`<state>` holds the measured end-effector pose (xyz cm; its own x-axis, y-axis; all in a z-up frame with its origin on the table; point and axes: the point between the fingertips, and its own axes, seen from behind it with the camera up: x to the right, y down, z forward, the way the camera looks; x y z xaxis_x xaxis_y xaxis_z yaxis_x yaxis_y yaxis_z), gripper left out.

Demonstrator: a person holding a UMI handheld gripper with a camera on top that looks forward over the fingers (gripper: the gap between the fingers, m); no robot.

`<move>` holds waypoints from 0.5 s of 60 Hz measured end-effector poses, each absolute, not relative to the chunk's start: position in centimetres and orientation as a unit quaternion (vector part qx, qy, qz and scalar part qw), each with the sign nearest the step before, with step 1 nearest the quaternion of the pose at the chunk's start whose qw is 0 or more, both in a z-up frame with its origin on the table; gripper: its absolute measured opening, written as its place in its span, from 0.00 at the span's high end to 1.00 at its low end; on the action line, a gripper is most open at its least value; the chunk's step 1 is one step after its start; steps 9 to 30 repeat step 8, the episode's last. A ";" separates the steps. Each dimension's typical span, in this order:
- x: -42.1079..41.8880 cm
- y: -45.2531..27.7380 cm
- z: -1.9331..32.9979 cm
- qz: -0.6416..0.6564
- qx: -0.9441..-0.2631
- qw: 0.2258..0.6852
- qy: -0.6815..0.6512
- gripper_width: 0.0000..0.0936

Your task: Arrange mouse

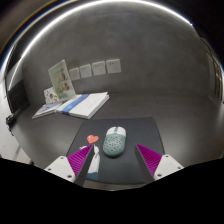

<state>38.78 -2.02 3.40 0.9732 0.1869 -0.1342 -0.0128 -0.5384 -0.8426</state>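
A pale green-white mouse [115, 142] lies on a dark grey mouse mat [140, 132], near the mat's front edge. A small red heart-shaped thing [93, 139] lies on the mat just left of the mouse. My gripper [113, 160] is open, its purple pads [78, 160] spread wide apart at either side. The mouse sits just ahead of the fingers, between their lines, with clear gaps on both sides. Nothing is held.
The mat lies on a grey table [170, 105]. An open book [72, 105] lies behind the mat to the left, with an upright picture card [61, 80] behind it. Several papers [93, 69] hang on the back wall.
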 end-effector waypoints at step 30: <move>41.7 -6.0 3.3 0.120 -0.867 0.483 0.014 0.10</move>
